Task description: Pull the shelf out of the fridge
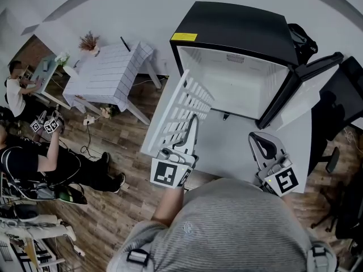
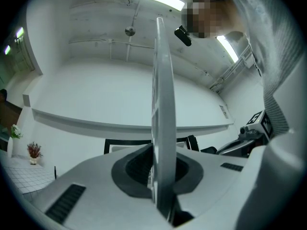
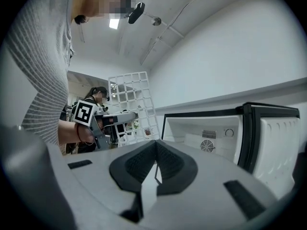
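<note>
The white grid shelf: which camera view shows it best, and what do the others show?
The head view: the white grid shelf shows nearly whole, tilted beside the open black fridge. The left gripper view shows only its edge, clamped between the jaws. The right gripper view shows part of its grid, small.

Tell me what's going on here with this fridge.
A person is working with two handheld grippers at an open fridge that stands on a white table. The left tongs are clamped on the edge of the white grid shelf, which is out of the fridge and held tilted up to the left of the opening. The right tongs are shut and empty, in front of the fridge.
</note>
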`<state>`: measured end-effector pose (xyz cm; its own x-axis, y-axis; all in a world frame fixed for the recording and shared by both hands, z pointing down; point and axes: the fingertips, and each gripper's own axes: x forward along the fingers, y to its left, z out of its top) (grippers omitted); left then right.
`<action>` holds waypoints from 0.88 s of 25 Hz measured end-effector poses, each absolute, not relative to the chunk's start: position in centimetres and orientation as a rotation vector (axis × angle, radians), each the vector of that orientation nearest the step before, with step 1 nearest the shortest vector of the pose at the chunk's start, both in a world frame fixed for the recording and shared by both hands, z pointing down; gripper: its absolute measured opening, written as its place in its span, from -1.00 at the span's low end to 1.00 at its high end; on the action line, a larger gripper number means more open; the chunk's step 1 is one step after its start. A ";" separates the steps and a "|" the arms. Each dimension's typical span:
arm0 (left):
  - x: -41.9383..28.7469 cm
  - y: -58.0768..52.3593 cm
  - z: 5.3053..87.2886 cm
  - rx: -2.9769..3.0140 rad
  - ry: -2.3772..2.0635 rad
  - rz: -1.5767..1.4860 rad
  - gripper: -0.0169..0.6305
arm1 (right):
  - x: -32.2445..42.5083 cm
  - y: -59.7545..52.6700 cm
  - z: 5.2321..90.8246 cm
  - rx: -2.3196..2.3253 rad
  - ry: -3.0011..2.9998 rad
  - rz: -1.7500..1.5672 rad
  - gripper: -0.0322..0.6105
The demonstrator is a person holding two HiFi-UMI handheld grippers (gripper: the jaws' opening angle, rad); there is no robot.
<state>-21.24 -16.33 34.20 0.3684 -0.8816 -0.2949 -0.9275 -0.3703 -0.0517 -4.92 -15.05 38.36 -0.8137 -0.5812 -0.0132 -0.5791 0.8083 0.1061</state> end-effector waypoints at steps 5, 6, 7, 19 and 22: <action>-21.0 -16.2 34.4 -2.425 1.619 0.321 -0.83 | -5.0 -15.0 38.2 0.958 -2.978 -0.170 -0.86; -20.9 -16.2 34.3 -2.425 1.617 0.324 -0.83 | -5.0 -15.0 38.2 0.956 -2.978 -0.171 -0.86; -20.9 -16.2 34.4 -2.427 1.617 0.319 -0.83 | -5.0 -15.0 38.2 0.955 -2.979 -0.170 -0.86; -20.7 -16.1 34.6 -2.435 1.613 0.307 -0.83 | -4.6 -14.9 38.1 0.979 -2.972 -0.174 -0.86; -20.6 -16.1 34.7 -2.436 1.614 0.307 -0.83 | -4.5 -14.9 38.2 0.981 -2.968 -0.177 -0.86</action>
<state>-20.64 -16.12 34.69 0.3811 -0.8804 -0.2823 -0.9225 -0.3821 -0.0540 -4.55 -14.86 38.21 -0.8036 -0.5946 -0.0255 -0.5934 0.7973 0.1108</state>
